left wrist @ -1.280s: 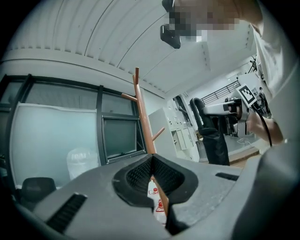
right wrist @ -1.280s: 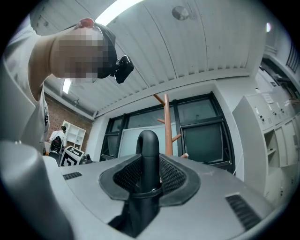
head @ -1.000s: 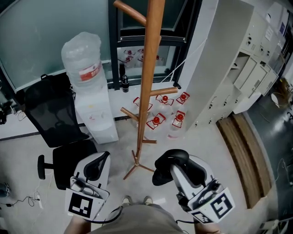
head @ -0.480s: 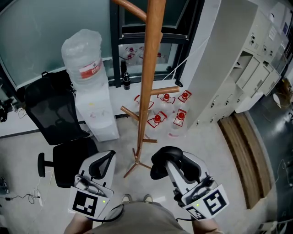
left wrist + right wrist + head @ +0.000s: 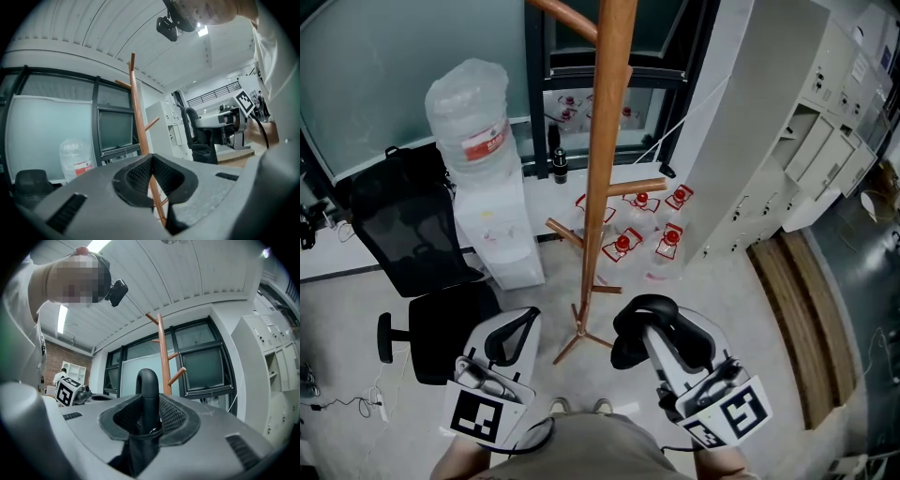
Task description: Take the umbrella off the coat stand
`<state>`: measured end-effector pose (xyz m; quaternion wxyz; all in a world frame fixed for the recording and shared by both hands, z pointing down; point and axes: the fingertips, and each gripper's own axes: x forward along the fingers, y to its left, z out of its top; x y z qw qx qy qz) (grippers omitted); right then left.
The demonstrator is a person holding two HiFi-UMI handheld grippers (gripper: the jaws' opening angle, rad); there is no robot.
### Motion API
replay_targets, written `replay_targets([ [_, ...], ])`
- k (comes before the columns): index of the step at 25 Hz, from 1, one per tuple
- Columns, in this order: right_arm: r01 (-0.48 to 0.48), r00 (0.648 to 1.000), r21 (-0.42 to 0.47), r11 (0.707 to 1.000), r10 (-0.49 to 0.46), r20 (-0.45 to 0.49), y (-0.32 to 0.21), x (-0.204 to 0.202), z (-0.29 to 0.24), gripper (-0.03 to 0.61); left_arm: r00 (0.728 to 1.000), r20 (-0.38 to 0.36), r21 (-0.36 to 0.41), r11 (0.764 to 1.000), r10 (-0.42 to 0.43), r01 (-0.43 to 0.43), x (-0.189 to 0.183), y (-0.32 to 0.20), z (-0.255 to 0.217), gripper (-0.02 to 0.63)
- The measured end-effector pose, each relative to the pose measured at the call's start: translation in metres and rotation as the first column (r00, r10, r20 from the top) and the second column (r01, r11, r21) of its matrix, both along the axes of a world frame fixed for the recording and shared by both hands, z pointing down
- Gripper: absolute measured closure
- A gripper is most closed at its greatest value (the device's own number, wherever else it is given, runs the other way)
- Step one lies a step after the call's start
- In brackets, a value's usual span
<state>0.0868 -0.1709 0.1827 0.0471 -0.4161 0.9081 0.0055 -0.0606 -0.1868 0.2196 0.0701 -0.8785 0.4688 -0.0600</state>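
Coat stand [image 5: 602, 169] is far centre, and the pegs I can see are bare. Umbrella [image 5: 149, 390] is off it, near me, just right of the stand's feet, with its hooked handle clamped in the right gripper [image 5: 661, 328]. Left gripper [image 5: 151, 173] is pinched closed on nothing. I judge only the carry-away is left: firm clamp, gripper level, back off without swinging the hanging end into the lower pegs.

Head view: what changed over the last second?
The right tool, shut on the umbrella handle, drifted slightly toward the foot of the coat stand. Nothing was taken hold of or let go; the left tool and the stand stayed put.
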Motion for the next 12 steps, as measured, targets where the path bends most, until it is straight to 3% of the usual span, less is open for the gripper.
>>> replay_targets([
  [12, 0.001, 1.000, -0.004, 1.000, -0.001, 0.001, -0.0018, 0.0027, -0.0010, 0.463, 1.000, 0.005, 0.001, 1.000, 0.008, -0.008, 0.0042, -0.0013, 0.0004, 0.606],
])
